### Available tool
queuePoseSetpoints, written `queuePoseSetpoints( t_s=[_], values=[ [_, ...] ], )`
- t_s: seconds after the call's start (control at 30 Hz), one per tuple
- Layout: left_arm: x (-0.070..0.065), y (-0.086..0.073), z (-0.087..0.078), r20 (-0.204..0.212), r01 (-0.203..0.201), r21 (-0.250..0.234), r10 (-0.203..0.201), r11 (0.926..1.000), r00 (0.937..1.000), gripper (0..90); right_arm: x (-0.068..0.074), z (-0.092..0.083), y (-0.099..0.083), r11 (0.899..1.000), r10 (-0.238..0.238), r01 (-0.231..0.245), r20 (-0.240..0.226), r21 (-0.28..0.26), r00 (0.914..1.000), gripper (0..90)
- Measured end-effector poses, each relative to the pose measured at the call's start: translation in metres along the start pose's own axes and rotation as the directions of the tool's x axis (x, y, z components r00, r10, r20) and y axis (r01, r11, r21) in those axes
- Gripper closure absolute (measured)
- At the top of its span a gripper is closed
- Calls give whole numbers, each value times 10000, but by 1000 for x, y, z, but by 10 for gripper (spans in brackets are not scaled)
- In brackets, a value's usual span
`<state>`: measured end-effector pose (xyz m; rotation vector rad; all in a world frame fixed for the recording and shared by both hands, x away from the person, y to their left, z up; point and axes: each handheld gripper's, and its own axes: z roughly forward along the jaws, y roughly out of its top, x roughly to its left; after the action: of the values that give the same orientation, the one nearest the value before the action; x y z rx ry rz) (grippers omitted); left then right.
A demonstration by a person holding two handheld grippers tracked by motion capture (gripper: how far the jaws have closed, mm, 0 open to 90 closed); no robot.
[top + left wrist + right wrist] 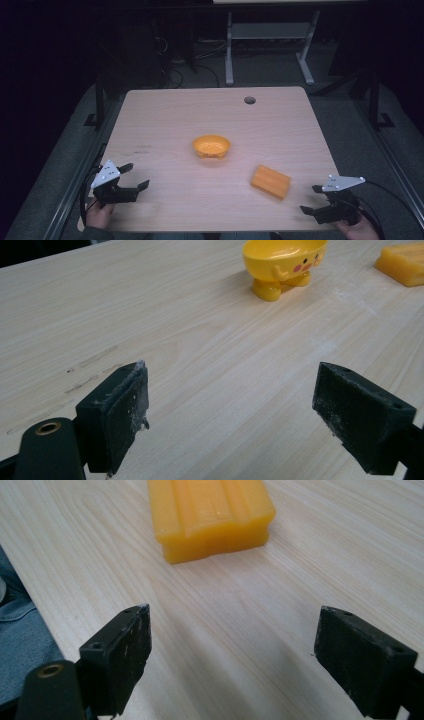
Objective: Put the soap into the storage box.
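Pale wood grain covers the bench (165, 125), which carries two orange-yellow things. The landmark is the bowl (211, 146), standing upright near the middle of the bench on two stubby feet. In the left gripper view the bowl (283, 262) shows a small face with pink cheeks on its outer wall. From above, its inside appears bare, with a few small dots on the floor; whether those are holes or marks cannot be told.

The block (270, 181), a ridged orange slab, lies flat on the bench to the right of the bowl and nearer the person, apart from it. In the right gripper view the block (210, 515) lies ahead of the fingers with a clear strip of bench between.

The left gripper (135, 176) sits to the left of the bowl and nearer the person, well apart from it, held by a hand (98, 214) at the bench edge. Its fingers (116, 412) are spread wide and grasp nothing.

The right gripper (312, 199) sits to the right of the bowl, beyond the block and near it, at the bench's near edge. Its fingers (119, 652) are likewise released, with bare bench between them.

Faint dark scuff marks (92, 370) lie on the bench to the left of the bowl.
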<state>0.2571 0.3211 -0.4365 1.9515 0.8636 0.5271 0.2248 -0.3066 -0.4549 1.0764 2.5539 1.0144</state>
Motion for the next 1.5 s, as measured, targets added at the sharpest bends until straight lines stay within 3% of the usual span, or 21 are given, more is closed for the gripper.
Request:
queuePoseSetpoints(
  t_s=[0.5,1.0,1.5],
  values=[
    [-1,0,0,44,-7,-7,7,10000,10000,143,0,2,24,9980,-524,525,-55,347,9986,151],
    [0,0,0,84,38,-42,-38,10000,10000,143,1,16,55,9906,-1059,1084,-344,839,9938,151],
    [-2,1,1,149,-22,-106,23,9999,9999,143,2,24,77,9845,-1484,1528,-563,858,9873,151]
  ],
)
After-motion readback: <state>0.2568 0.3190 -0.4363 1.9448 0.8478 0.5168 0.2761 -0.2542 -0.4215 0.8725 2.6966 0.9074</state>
